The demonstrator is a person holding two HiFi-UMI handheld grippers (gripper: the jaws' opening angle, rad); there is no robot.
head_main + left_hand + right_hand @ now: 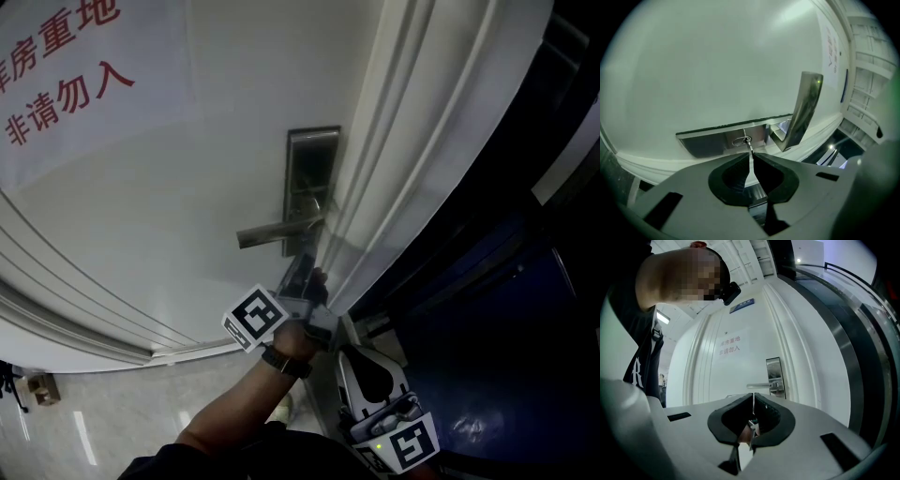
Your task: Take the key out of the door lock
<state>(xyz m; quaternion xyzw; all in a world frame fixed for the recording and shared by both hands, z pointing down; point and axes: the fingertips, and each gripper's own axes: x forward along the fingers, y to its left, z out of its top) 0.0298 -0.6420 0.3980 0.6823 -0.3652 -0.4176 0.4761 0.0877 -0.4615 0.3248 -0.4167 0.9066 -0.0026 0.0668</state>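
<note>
- A white panelled door (216,187) fills most of the head view.
- A pale paper sign with red characters (66,84) is fixed high on the door, well apart from the lock.
- The left gripper (751,153), grey with black pads, is raised to the lock. Its jaws are pressed together and pinch the near end of the key at their tips.
- The right gripper (753,397), of the same make, hangs low and well back from the door. Its jaws are closed tip to tip with nothing between the tips.
- A tall rectangular steel lock plate (314,169) sits near the door's edge.
- A straight steel lever handle (272,232) juts sideways from the plate.
- The small thin metal key (748,143) stands at the plate, just beside the lever's root. Its looped part lies against the plate and its shaft runs into the left jaws.
</note>
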